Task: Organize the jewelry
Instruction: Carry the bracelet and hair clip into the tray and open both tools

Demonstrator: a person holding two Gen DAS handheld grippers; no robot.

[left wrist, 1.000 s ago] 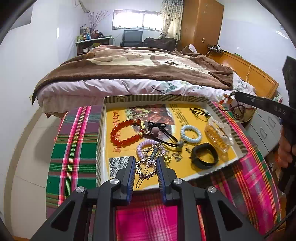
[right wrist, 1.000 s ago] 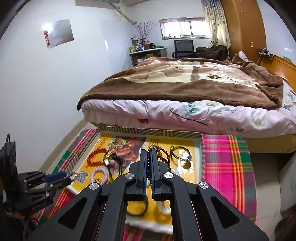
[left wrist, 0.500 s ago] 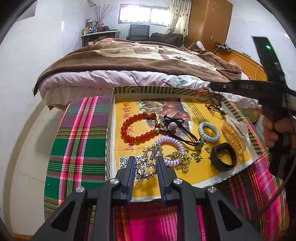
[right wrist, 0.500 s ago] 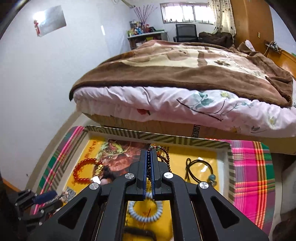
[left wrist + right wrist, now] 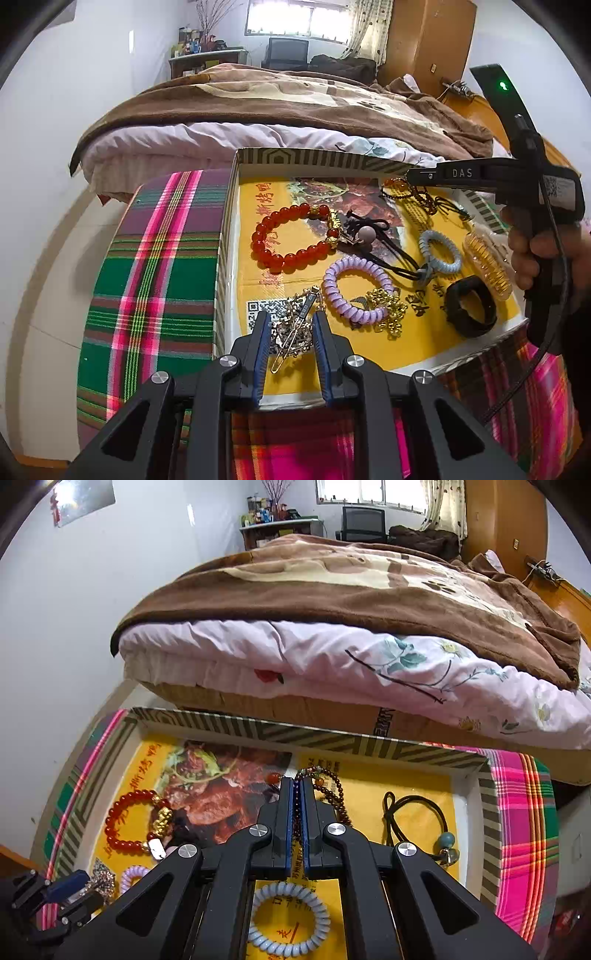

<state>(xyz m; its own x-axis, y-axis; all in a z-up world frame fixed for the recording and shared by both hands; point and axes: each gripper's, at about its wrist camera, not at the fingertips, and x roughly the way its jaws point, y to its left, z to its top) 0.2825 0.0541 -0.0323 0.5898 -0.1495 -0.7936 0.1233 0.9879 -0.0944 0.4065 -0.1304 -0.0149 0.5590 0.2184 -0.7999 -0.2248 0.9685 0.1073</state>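
Note:
A shallow tray (image 5: 314, 157) with a striped rim and yellow lining sits on a plaid cloth. My left gripper (image 5: 291, 320) hovers over its near edge, shut on a sparkly rhinestone hair clip (image 5: 293, 326). My right gripper (image 5: 295, 783) is over the tray's far part, shut on a string of dark brown beads (image 5: 332, 792) that hangs from its tip. In the left wrist view the right gripper (image 5: 410, 176) reaches in from the right with the brown beads (image 5: 419, 197) dangling onto the lining.
In the tray lie a red bead bracelet (image 5: 266, 254), a purple coil tie (image 5: 354, 314), a blue coil tie (image 5: 448, 266), a black band (image 5: 472, 326), a gold chain (image 5: 388, 310) and a black cord with teal beads (image 5: 445, 840). A bed (image 5: 332, 657) stands just behind.
The right gripper has swung left and lower with the brown beads, from beyond the tray's right edge to over its far part. The left gripper has sunk closer to the tray, clip still held.

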